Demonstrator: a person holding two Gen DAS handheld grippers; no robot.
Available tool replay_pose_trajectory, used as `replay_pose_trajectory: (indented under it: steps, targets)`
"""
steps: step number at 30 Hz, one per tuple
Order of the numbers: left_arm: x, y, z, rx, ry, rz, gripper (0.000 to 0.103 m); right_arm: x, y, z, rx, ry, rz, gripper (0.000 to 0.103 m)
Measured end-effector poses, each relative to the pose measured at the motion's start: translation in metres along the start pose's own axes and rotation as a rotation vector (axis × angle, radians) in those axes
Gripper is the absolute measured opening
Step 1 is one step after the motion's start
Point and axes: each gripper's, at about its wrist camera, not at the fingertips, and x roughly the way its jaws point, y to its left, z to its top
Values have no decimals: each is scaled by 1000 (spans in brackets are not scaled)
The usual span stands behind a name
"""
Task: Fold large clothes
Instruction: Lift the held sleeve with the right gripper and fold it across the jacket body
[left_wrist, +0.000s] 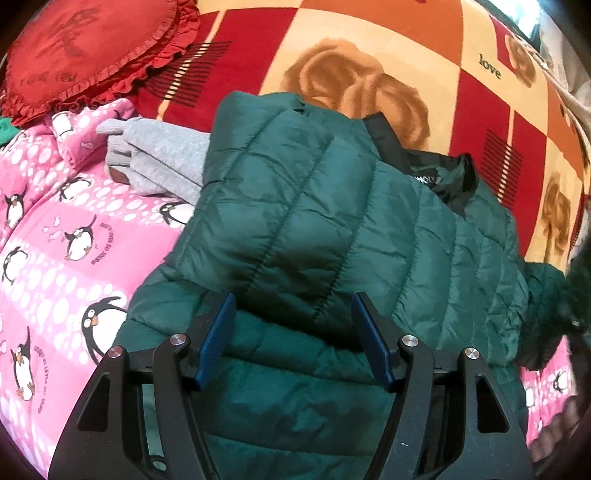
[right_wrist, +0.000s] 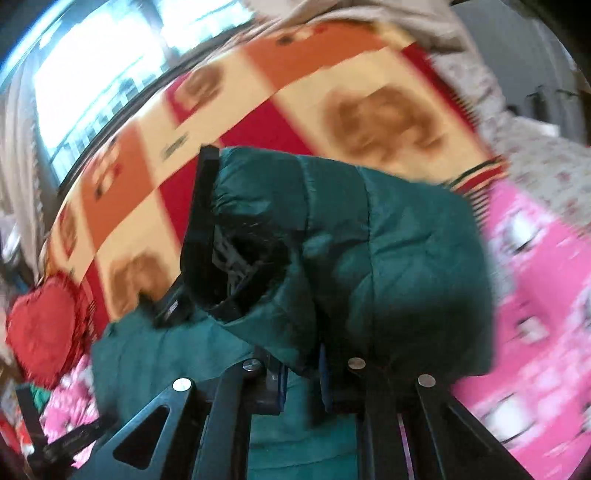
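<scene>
On the left of the bed, a red ruffled cushion (left_wrist: 88, 55) and a folded grey garment (left_wrist: 166, 158) lie on the pink penguin blanket (left_wrist: 55, 240), probably kept aside so the middle stays free for folding. There the green quilted jacket (left_wrist: 314, 221) lies, one sleeve already laid across its body. The left gripper (left_wrist: 293, 339) hovers over it with its jaws apart, holding nothing, likely ready to pin the folded part down. Farther right, the right gripper (right_wrist: 303, 373) is clamped on the jacket's other sleeve, apparently to carry it across the body.
</scene>
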Motion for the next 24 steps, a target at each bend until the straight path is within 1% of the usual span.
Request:
replay_pose_trajectory:
  steps: [2,3,5,6,8,10,11,13,15,17,19,24]
  targets:
    - [1,-2,0,3,4,-8,65,17,9,-14,18,36,45,13]
    - [1,-3,-1,5,5,-13,65,28,18,-23,2,63,64,13]
    - [2,-6,-1,10,6,-20,65,39,32,-31,-50,94,72,13]
    - [2,-7,-1,9,8,-26,65,44,41,-31,-80,112,97,13]
    - [3,-10,0,11,4,-38,65,49,50,-31,-118,130,113,13]
    - [4,-14,0,15,3,-56,65,60,61,-37,-165,187,158,13]
    - [4,-17,-1,19,3,-62,65,67,66,-42,-192,227,163,13]
    - [4,-20,-3,34,3,-65,65,78,71,-48,-227,281,128,13]
    - [4,-23,-4,45,0,-72,65,81,73,-50,-238,295,108,15]
    - [4,-26,-5,50,-4,-80,65,82,76,-52,-258,298,80,23]
    - [5,-28,-5,54,-2,-98,65,84,82,-53,-280,298,65,27]
    - [1,-34,-5,71,-9,-162,65,76,90,-54,-315,276,65,31]
